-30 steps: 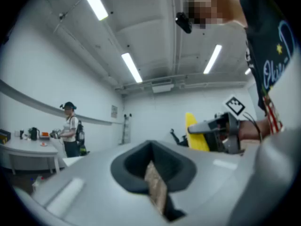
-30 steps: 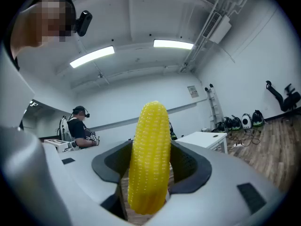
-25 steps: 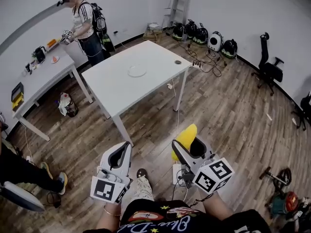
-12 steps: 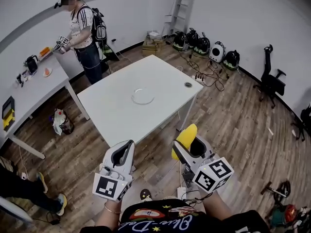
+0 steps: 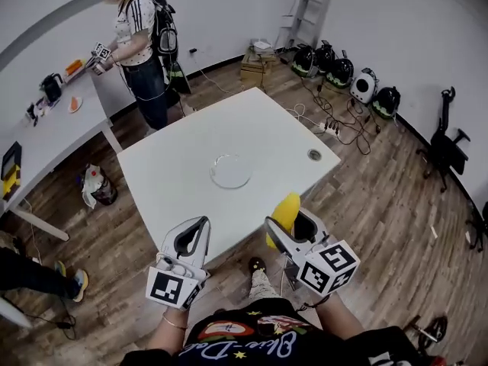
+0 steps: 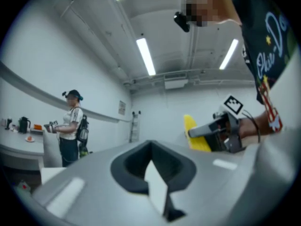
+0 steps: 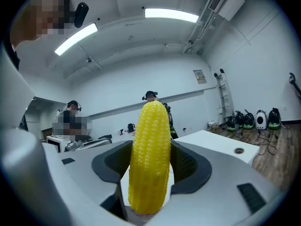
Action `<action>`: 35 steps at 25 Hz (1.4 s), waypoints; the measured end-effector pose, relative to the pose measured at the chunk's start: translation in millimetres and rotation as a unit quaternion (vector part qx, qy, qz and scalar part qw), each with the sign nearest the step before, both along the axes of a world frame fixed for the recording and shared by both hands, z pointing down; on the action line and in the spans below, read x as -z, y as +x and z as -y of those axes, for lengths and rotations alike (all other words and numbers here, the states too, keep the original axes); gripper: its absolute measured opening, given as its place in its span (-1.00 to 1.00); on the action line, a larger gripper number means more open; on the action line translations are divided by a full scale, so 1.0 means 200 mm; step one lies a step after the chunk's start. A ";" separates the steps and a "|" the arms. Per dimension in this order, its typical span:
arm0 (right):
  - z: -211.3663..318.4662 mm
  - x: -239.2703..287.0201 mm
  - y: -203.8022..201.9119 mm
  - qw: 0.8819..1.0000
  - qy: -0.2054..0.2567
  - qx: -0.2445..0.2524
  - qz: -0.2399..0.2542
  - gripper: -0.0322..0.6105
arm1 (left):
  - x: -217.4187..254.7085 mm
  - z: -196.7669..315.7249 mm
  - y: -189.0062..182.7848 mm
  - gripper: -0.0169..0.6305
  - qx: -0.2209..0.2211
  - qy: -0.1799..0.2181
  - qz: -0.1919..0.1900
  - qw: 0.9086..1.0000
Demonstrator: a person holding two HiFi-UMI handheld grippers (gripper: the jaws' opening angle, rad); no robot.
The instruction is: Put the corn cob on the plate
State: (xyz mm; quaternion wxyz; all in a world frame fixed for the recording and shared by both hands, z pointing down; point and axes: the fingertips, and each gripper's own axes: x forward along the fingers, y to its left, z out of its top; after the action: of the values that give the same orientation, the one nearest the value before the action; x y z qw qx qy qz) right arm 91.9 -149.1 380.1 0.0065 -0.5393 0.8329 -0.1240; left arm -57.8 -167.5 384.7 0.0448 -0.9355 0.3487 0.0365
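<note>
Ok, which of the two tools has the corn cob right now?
The right tool: its jaws are shut on the yellow corn cob, poking past their tips. The left tool is shut with nothing in it.

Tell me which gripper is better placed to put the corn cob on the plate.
Right. The right gripper is shut on the corn cob, with the plate ahead on the table. The left gripper is shut and holds nothing.

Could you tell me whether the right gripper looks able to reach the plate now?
Probably yes: the right gripper, shut on the corn cob, is at the near edge of the table, and nothing stands between it and the plate.
</note>
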 end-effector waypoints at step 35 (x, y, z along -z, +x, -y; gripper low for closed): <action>1.51 -1.17 -0.27 0.827 -0.310 0.315 -0.349 -0.11 | -0.11 0.88 -0.04 -0.98 0.205 -0.072 -0.026 0.976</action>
State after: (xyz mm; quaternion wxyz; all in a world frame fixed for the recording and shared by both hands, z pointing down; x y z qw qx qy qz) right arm 37.8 -451.0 614.3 -0.4910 -0.2288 0.8223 -0.1744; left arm -66.6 -343.9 407.1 -0.0254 -0.8437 0.5357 0.0251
